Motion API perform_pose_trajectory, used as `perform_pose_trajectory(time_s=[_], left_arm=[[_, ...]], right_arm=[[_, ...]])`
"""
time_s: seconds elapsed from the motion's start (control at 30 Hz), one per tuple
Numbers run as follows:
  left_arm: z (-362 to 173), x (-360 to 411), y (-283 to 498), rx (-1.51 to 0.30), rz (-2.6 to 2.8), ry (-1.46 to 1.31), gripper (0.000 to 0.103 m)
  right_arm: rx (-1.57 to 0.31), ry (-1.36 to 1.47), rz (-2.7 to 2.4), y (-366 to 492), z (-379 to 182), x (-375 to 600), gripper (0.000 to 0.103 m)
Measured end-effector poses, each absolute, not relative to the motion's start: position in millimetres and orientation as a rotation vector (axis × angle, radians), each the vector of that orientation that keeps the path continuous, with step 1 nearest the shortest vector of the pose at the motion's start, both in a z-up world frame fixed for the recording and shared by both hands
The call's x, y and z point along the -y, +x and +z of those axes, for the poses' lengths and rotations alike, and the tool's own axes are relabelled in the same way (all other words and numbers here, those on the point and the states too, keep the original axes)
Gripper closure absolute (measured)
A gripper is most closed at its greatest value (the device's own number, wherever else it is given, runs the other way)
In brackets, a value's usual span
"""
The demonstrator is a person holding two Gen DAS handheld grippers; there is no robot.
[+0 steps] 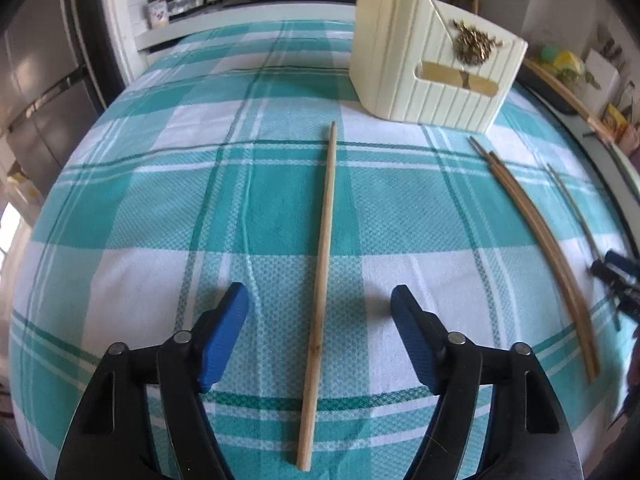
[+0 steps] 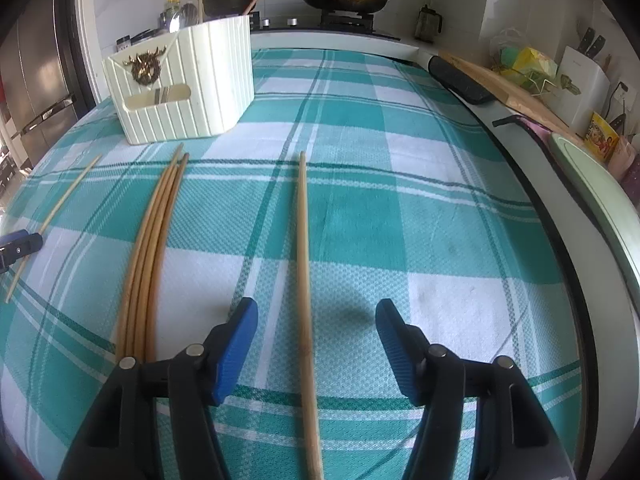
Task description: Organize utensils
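Bamboo chopstick (image 1: 322, 256), single, lies on the checked worktop (image 1: 160, 208) lengthwise between the left gripper (image 1: 320, 312)'s parted, empty fingers (image 1: 224, 336). Right gripper (image 2: 316, 320) likewise released, straddling another chopstick (image 2: 304, 264); holder (image 2: 188, 80) stands toward the far edge.

Both tools look alike. The left gripper (image 1: 320, 316) has two glossy black plastic arms with long cut-out slots, each tipped by a blue ribbed pad (image 1: 224, 336). Round silver pins (image 1: 182, 336) sit just behind the pads at the joints. The right gripper (image 2: 316, 328) has the same black arms, blue pads (image 2: 236, 348) and silver pins (image 2: 195, 349).
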State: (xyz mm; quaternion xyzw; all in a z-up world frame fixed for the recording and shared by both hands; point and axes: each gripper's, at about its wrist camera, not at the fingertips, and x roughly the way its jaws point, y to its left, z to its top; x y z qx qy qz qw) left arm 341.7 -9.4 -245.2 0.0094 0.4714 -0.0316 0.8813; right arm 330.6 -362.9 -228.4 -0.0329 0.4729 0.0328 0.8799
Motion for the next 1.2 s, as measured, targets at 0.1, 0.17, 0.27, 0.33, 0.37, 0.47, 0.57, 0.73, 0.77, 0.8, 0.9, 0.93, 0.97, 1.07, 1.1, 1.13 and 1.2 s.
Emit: perform_pose_trajectory(time_s=[0.1, 0.17, 0.27, 0.33, 0.37, 0.47, 0.57, 0.73, 0.77, 0.8, 0.9, 0.93, 0.97, 1.07, 1.1, 1.13, 1.2], left_arm=[[-248.9, 12.5, 342.6, -0.993, -0.086, 0.059, 0.01], [-250.1, 11.3, 343.1, -0.99, -0.087, 0.059, 0.006], [-252.1, 9.5, 343.7, -0.982, -0.082, 0.053, 0.001], [-252.5, 9.9, 341.5, -0.967, -0.078, 0.051, 0.001], [-252.7, 9.7, 341.5, -0.963, -0.076, 0.051, 0.001], [-252.8, 9.7, 341.1, -0.959, -0.072, 0.049, 0.0], [-252.9, 9.6, 340.7, -0.957, -0.072, 0.049, 0.0], [-252.6, 9.7, 340.5, -0.957, -0.072, 0.049, 0.0], [-252.6, 9.7, 340.5, -0.957, -0.072, 0.048, 0.0], [-252.6, 9.9, 340.3, -0.956, -0.072, 0.048, 0.0], [-252.6, 9.7, 340.5, -0.956, -0.072, 0.048, 0.0], [-252.7, 9.7, 340.4, -0.955, -0.072, 0.048, 0.0], [-252.7, 9.7, 340.4, -0.955, -0.072, 0.048, 0.0], [-252.7, 9.6, 340.4, -0.955, -0.072, 0.048, 0.001], [-252.7, 9.7, 340.3, -0.955, -0.072, 0.048, 0.001], [-252.8, 9.6, 340.3, -0.954, -0.072, 0.048, 0.0], [-252.8, 9.6, 340.0, -0.954, -0.072, 0.047, 0.0]], right_arm=[[-0.966, -0.041, 0.077, 329.2, -229.8, 366.8, 0.039], [-0.946, -0.042, 0.081, 327.7, -231.3, 367.6, 0.036], [-0.946, -0.033, 0.081, 328.2, -231.8, 369.0, 0.034], [-0.946, -0.038, 0.078, 328.6, -232.1, 368.3, 0.034], [-0.946, -0.039, 0.078, 328.5, -232.1, 368.4, 0.034], [-0.946, -0.037, 0.079, 328.5, -232.2, 368.7, 0.034], [-0.945, -0.04, 0.078, 328.5, -232.3, 369.0, 0.034], [-0.946, -0.039, 0.079, 328.6, -232.2, 369.0, 0.034], [-0.946, -0.039, 0.078, 328.7, -232.2, 368.9, 0.034], [-0.946, -0.039, 0.078, 328.7, -232.3, 368.8, 0.034], [-0.946, -0.039, 0.078, 328.8, -232.2, 368.8, 0.034], [-0.946, -0.039, 0.079, 328.8, -232.3, 368.8, 0.034], [-0.946, -0.039, 0.079, 328.7, -232.2, 369.0, 0.034], [-0.946, -0.039, 0.079, 328.6, -232.2, 369.0, 0.033], [-0.946, -0.039, 0.079, 328.6, -232.2, 368.9, 0.033], [-0.946, -0.039, 0.079, 328.6, -232.2, 368.8, 0.034], [-0.946, -0.039, 0.079, 328.5, -232.2, 369.0, 0.034]])
